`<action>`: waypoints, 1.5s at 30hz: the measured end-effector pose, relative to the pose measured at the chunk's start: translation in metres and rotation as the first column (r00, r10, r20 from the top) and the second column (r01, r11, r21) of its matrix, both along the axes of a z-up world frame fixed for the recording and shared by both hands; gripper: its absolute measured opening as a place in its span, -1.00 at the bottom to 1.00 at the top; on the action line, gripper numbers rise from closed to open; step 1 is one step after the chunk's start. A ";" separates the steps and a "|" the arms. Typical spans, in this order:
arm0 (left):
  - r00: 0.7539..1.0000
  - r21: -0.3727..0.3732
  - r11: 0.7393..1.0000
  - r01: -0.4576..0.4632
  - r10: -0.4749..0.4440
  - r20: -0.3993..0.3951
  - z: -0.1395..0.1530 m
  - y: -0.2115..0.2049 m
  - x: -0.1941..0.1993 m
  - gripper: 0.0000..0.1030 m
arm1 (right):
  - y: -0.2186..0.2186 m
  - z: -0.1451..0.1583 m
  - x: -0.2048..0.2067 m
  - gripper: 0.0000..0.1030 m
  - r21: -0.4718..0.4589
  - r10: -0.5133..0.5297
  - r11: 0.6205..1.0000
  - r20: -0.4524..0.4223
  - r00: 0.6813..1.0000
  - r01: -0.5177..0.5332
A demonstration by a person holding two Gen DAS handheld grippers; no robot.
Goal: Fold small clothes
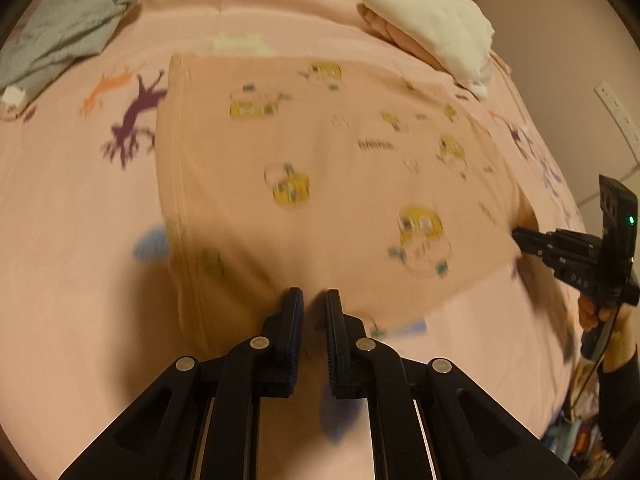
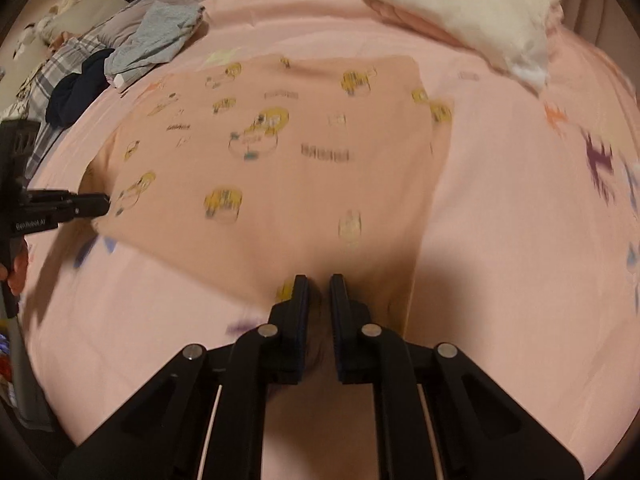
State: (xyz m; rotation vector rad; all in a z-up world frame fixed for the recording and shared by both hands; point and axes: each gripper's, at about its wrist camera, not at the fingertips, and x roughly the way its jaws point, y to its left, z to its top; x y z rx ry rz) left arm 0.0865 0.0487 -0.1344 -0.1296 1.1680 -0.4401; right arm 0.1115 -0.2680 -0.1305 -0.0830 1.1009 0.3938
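A small peach-coloured cotton garment printed with yellow cartoon figures (image 1: 320, 168) lies spread nearly flat in the middle of a bed covered by a pink sheet with purple and orange animal prints (image 1: 80, 240). In the left wrist view the left tool (image 1: 314, 300) sits at 6 o'clock, its two black fingers drawn close with only a narrow gap, pinching the garment's near edge, which bunches between them. The right tool (image 1: 520, 238) reaches in from 3 o'clock, its closed tips on the garment's far-side corner. In the right wrist view the right tool (image 2: 319, 286) likewise clamps a fold of the garment's hem at 6 o'clock, and the left tool (image 2: 102, 202) enters from 9 o'clock, nipping the opposite corner. A folded grey-blue cloth (image 1: 60, 36) rests at 10 o'clock, well apart from the garment. A white fluffy folded textile (image 1: 436, 20) lies on a pink folded piece at 1 o'clock. Motion blur softens the prints.
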 end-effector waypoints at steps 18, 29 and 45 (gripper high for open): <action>0.995 -0.074 0.996 -0.046 0.052 0.082 0.039 -0.002 0.019 -0.89 | 0.031 0.059 0.082 -0.55 0.100 -0.022 0.995 0.157 0.987 0.006; 0.998 -0.107 0.993 -0.050 0.052 0.021 0.014 -0.002 0.041 -0.89 | 0.064 0.018 0.183 -0.24 -0.155 0.181 0.973 0.063 0.982 -0.169; 0.998 -0.144 0.988 -0.062 0.062 -0.001 0.007 0.005 0.043 -0.89 | 0.063 0.017 0.197 -0.92 -0.101 0.079 0.993 0.189 0.979 -0.061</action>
